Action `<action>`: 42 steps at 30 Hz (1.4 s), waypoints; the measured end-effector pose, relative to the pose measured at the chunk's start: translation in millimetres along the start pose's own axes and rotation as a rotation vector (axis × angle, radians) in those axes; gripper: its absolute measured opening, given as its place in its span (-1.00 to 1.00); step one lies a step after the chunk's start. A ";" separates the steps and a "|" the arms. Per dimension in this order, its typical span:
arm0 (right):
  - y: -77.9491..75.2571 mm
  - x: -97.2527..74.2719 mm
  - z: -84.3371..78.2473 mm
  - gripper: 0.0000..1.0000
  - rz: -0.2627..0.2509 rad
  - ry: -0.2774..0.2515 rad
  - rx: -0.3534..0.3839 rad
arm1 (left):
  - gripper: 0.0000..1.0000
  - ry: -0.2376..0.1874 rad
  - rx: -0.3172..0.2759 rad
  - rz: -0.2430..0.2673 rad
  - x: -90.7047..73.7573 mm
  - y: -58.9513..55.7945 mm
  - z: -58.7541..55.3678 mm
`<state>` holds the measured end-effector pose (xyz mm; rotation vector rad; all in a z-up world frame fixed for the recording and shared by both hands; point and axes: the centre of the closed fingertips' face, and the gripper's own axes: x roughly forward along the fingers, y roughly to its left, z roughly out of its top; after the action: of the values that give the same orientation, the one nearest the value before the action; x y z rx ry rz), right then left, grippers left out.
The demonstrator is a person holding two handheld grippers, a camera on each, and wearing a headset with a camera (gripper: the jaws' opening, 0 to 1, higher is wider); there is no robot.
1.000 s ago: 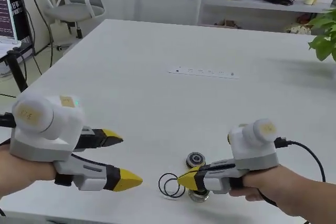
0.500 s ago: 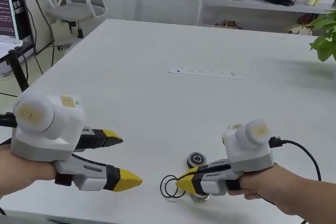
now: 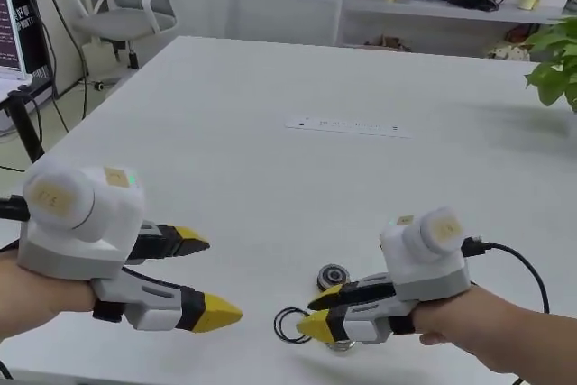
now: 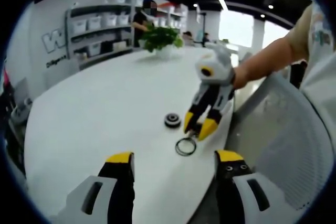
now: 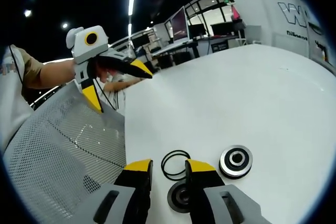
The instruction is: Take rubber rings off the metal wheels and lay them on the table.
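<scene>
Two black rubber rings (image 3: 288, 324) lie overlapping on the white table (image 3: 270, 178) near its front edge. One metal wheel (image 3: 333, 276) lies flat just beyond them. A second wheel (image 5: 180, 196) sits on the table between and below the jaws of my right gripper (image 3: 317, 313). Those jaws stand slightly apart with nothing held, and their tips end right beside the rings (image 5: 175, 164). My left gripper (image 3: 209, 279) hovers wide open and empty to the left, pointing at the rings (image 4: 185, 147) and the right gripper (image 4: 198, 125).
A white power strip (image 3: 347, 126) lies across the middle of the table. A mesh office chair (image 5: 63, 145) stands close against the table's near edge. A potted plant (image 3: 554, 60) is at the far right, and another chair (image 3: 126, 6) at the far left.
The right gripper's jaws, together a second ago, have parted a little, and it has slid slightly toward the rings. The left gripper has stayed in place.
</scene>
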<state>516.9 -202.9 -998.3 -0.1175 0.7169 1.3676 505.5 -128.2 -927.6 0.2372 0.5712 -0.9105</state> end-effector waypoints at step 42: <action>-44.7 -56.5 19.5 -0.31 -0.159 -0.155 0.040 | 0.20 0.034 0.052 -0.042 45.8 11.1 28.2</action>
<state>564.1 -251.9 -967.6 -0.0360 0.5918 1.1958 546.5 -164.5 -930.4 0.2894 0.5865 -0.9648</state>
